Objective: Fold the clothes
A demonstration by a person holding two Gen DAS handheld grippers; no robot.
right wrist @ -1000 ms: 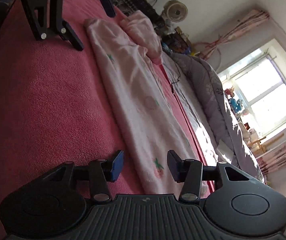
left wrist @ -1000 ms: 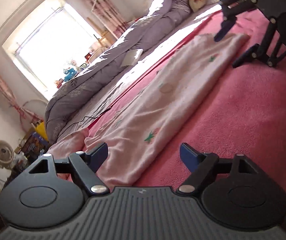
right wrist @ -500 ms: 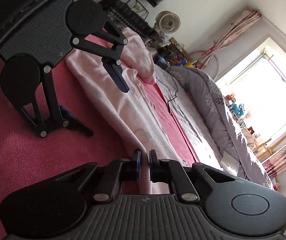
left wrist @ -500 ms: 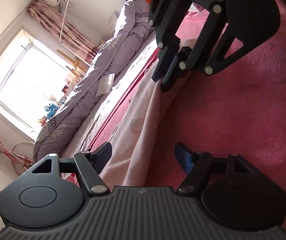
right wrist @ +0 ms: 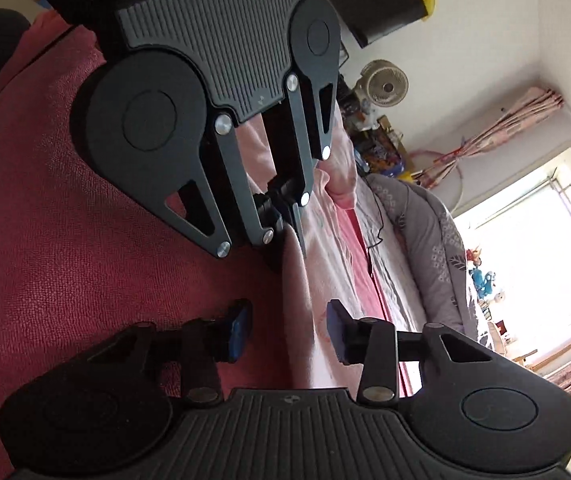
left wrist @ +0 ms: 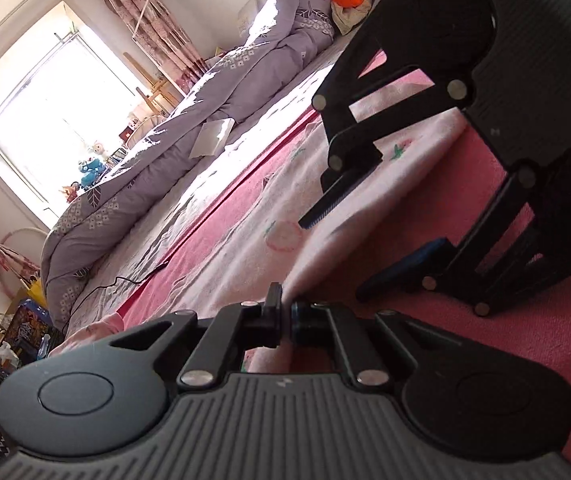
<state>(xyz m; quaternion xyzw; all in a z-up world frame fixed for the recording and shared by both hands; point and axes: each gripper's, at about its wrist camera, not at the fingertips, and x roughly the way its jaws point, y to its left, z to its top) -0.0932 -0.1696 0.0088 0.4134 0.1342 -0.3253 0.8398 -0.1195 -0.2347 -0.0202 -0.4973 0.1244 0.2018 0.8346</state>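
Note:
A long pale pink garment (left wrist: 245,216) with small fruit prints lies folded lengthwise on the red bedspread (left wrist: 465,312). My left gripper (left wrist: 283,314) is shut on the garment's near folded edge. The right wrist view shows it from the front, left gripper (right wrist: 283,216) pinching that same edge of the garment (right wrist: 317,240). Close by, facing it, my right gripper (right wrist: 287,332) has its jaws opening. The raised garment edge runs between the blue pads (right wrist: 239,330) without being pressed. Seen from the left, the right gripper (left wrist: 337,256) straddles the garment edge.
A purple quilt (left wrist: 173,152) lies along the far side of the bed with a white booklet (left wrist: 213,136) on it. A black cable (left wrist: 133,280) trails beside the garment. A fan (right wrist: 383,86) and clutter stand past the bed's end. The bright window (left wrist: 57,120) is behind.
My left gripper has gone from wide open to shut on the garment edge. My right gripper was shut on the edge half a second ago and has opened. The two grippers have come close together.

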